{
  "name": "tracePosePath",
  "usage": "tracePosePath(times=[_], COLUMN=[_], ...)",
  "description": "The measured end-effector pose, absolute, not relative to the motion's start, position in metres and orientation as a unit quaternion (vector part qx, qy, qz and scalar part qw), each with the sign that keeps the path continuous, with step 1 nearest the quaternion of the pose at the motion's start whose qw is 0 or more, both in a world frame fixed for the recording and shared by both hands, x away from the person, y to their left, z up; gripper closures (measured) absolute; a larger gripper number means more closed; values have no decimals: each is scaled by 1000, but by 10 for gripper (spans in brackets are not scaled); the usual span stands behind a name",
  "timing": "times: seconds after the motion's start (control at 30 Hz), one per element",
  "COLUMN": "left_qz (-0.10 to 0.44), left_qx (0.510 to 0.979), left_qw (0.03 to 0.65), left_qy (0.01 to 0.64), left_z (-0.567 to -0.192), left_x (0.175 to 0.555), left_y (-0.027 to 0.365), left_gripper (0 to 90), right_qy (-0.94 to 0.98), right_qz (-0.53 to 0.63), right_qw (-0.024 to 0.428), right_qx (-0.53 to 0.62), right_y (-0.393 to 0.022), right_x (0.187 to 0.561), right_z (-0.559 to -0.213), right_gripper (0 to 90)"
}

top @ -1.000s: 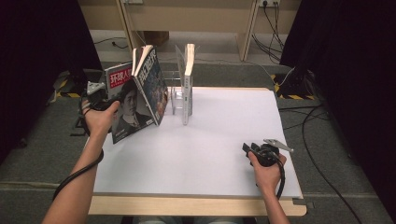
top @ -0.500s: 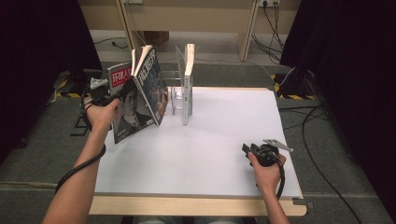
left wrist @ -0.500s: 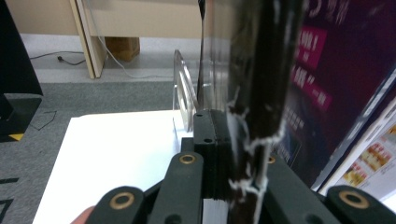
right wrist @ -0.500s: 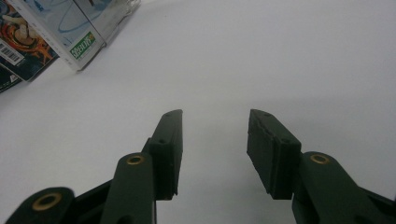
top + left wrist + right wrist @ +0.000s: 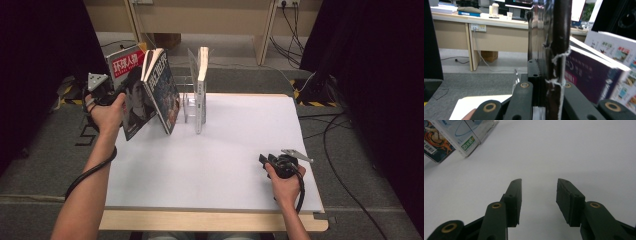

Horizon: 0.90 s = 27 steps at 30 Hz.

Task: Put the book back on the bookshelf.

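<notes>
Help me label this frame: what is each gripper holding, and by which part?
The left gripper is shut on the magazine, pinching its edge. The right gripper holds nothing; its jaws stand open over the table.

Glossy paper magazine (image 5: 134,95); matt white table (image 5: 240,150); seemingly clear-plastic rack (image 5: 186,102).

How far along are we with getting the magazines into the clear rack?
Done: one book stands upright in the clear rack. In hand: the left gripper is clamped on the red-titled magazine, held tilted off the table beside a blue magazine leaning at the rack. Left: both magazines probably still need slotting in upright. The right gripper rests open, holding nothing.
</notes>
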<state>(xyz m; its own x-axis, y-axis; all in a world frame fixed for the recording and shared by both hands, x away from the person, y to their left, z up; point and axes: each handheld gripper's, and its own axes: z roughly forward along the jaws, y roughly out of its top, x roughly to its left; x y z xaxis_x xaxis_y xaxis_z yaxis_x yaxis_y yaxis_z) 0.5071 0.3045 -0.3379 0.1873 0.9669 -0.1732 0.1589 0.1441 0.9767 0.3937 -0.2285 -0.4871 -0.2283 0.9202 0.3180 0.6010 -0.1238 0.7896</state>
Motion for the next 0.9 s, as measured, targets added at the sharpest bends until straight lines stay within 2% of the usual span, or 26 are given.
tracePosePath(times=[0.17, 0.43, 0.67, 0.9], left_qz=[377, 385, 375, 349], left_qx=[537, 531, 563, 573], left_qw=[546, 542, 535, 535], left_qy=[521, 525, 505, 513], left_z=[-359, -380, -382, -386], left_x=[518, 513, 502, 499], left_y=[298, 299, 304, 310], left_gripper=[861, 845, 808, 709], right_qy=[638, 636, 635, 637], right_qz=[455, 454, 457, 457], right_qw=[176, 174, 173, 173], right_qx=[596, 599, 598, 597], right_y=[-230, -233, -230, -229], right_x=[394, 394, 394, 393], right_z=[-488, -489, -488, -487], right_gripper=[567, 568, 568, 567])
